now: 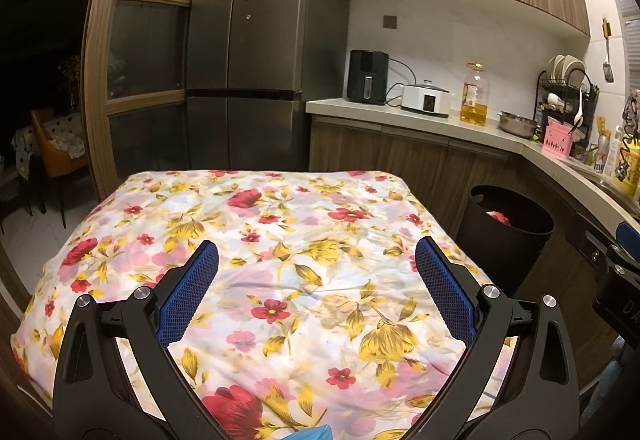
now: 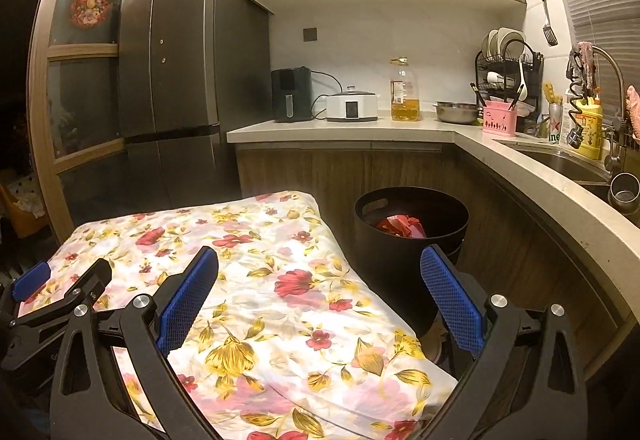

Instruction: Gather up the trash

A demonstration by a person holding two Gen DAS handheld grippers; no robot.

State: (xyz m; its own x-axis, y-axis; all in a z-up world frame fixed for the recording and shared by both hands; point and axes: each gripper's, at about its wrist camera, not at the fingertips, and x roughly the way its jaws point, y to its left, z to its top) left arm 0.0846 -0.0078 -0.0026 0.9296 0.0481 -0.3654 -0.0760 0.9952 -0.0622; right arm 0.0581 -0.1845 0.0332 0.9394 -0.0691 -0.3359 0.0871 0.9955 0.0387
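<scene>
While both grippers, left (image 1: 316,286) and right (image 2: 318,294), hovered with fingers apart and empty over the floral-clothed tabletop (image 1: 280,224), red crumpled trash (image 2: 400,227) lay inside the round black bin (image 2: 412,240); overreaching risked snagging the cloth.

**Right wrist view: bin's got red stuff in it**

Right gripper (image 2: 318,280) hangs wide open, nothing between its blue pads (image 2: 186,300), over the floral cloth (image 2: 256,304). Black bin (image 2: 408,264) sits just beside the cloth's right edge, red trash (image 2: 402,227) inside. Left gripper (image 2: 60,284) pokes in far left.
</scene>
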